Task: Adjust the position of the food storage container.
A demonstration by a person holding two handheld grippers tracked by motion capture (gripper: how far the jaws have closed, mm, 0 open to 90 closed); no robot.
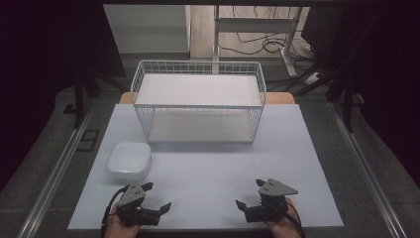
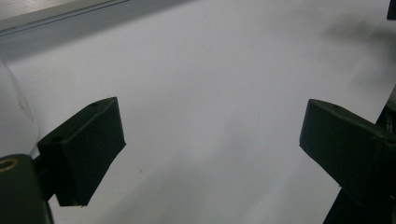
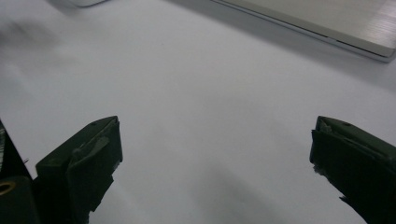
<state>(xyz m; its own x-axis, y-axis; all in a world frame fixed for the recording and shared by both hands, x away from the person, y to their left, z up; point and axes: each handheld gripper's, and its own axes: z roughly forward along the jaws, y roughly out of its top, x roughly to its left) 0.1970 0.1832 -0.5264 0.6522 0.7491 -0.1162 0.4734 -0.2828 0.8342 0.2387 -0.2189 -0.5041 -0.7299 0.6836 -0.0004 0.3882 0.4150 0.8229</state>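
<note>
A white square bowl (image 1: 129, 160) sits on the white table (image 1: 208, 168) at the front left, with nothing in it that I can see. A white two-shelf wire rack (image 1: 198, 101) stands at the back centre, both shelves bare. My left gripper (image 1: 157, 196) rests near the front edge, just below and right of the bowl, open and holding nothing. In the left gripper view the left gripper (image 2: 212, 135) has its jaws wide apart over bare table, with the bowl (image 2: 11, 116) at the left edge. My right gripper (image 1: 248, 193), (image 3: 217, 140) is open and holds nothing at the front right.
The person's hands come in at the bottom edge. Metal rails (image 1: 59, 168) run along both sides of the table, with dark floor beyond. A pale flat edge (image 3: 327, 23) crosses the top right of the right gripper view. Cables (image 1: 257, 44) lie on the floor behind the rack.
</note>
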